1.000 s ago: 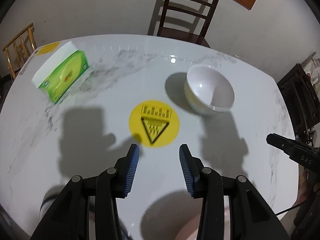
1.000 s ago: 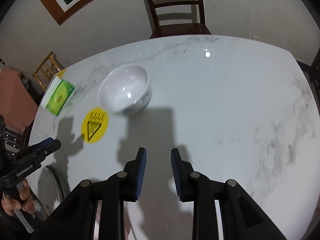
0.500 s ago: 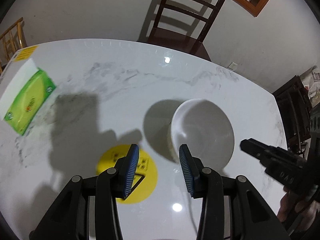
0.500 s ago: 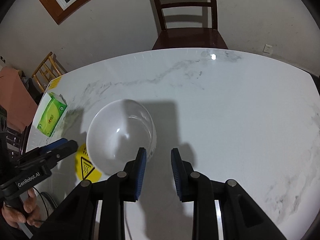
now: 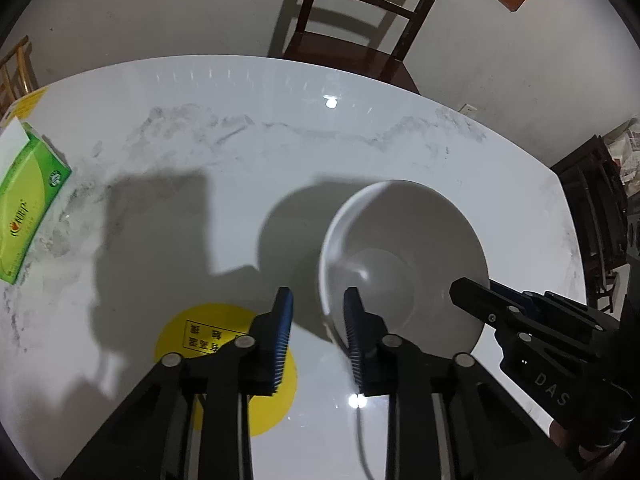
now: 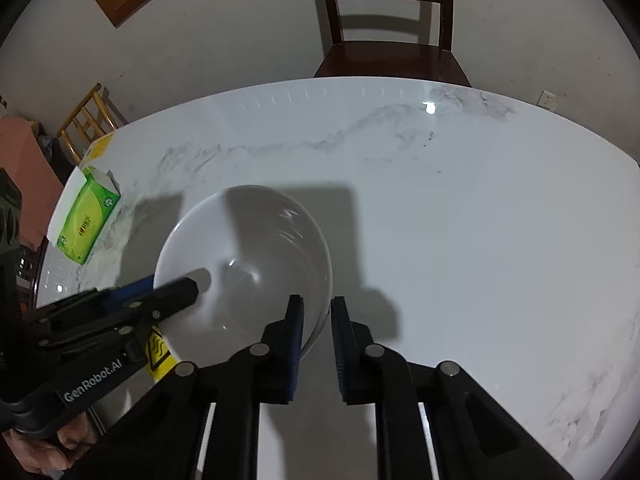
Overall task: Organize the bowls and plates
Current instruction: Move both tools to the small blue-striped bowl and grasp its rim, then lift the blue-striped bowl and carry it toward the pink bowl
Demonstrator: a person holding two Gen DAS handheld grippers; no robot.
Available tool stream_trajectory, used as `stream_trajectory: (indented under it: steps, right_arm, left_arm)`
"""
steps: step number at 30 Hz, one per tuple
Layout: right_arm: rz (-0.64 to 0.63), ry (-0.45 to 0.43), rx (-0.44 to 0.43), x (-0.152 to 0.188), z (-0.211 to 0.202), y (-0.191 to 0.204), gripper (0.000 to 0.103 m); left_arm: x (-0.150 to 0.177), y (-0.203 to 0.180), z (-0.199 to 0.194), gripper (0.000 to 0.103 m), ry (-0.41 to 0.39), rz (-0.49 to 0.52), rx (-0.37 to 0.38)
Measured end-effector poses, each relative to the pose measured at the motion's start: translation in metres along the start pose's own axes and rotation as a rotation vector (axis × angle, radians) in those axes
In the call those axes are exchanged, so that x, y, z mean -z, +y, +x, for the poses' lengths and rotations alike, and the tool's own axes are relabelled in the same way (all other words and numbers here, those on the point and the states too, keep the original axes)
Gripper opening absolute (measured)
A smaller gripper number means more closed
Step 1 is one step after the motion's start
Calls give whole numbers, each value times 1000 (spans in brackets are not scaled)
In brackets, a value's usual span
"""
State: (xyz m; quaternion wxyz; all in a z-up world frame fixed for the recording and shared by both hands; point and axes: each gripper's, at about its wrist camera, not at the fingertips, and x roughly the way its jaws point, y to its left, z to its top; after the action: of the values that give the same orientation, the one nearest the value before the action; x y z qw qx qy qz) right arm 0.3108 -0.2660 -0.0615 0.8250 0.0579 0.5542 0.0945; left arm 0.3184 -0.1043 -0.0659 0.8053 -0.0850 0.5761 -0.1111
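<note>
The bowl [image 5: 404, 264] is plain white inside and out. The table [image 6: 480, 220] is white marble with grey veins. A round yellow sticker [image 5: 200, 336] carries black print. The tissue box [image 6: 88, 220] is bright green with a white side. Both grippers, left [image 5: 318, 328] and right [image 6: 316, 340], are black with blue ridged pads. The chair [image 6: 392, 20] is dark reddish-brown wood.

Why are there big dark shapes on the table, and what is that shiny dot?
Left wrist view: the dark shapes are shadows cast by the grippers on the table, one falling beside the bowl; the dot is lamp glare. Right wrist view: shadow crosses the bowl, glare shows again, and the fisheye bends the table's edge.
</note>
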Motion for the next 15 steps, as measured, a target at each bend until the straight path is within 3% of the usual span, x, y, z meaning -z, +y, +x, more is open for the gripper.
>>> stream_trajectory:
  steps: [2,15]
  right_arm:
    - [2,2,0,2,-1,0,14]
    - [0,27,12,27,-20,7,14]
  left_arm:
    - [2,-1,0,12,6,1,16]
    - [23,-7,-20,12,28,2,21]
